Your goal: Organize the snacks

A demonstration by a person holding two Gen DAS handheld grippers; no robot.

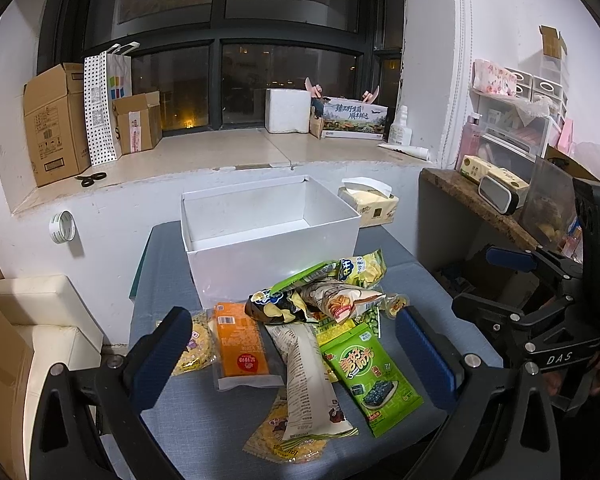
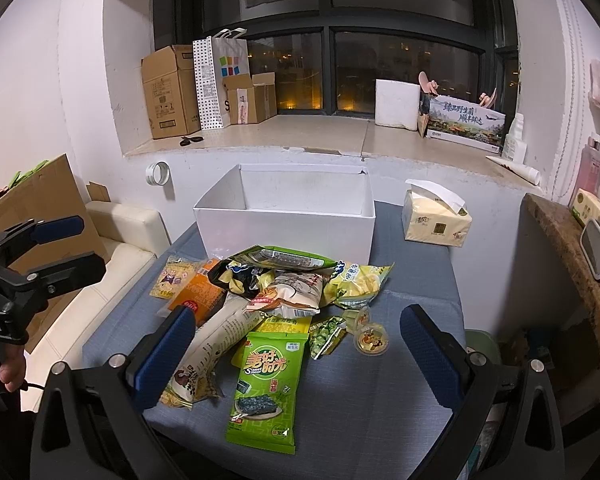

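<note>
Blue tabletop (image 2: 412,292) below, both the left gripper (image 1: 296,344) and right gripper (image 2: 296,344) hover spread wide and empty over the snack pile (image 2: 276,280), which lies just before the empty white box (image 2: 284,228); best take the loose green seaweed packet (image 2: 266,388) first, pinching one edge

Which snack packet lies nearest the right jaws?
The green seaweed packet, flat at the pile's front edge and lying between the open jaws; the other packets sit farther back toward the white box.
</note>
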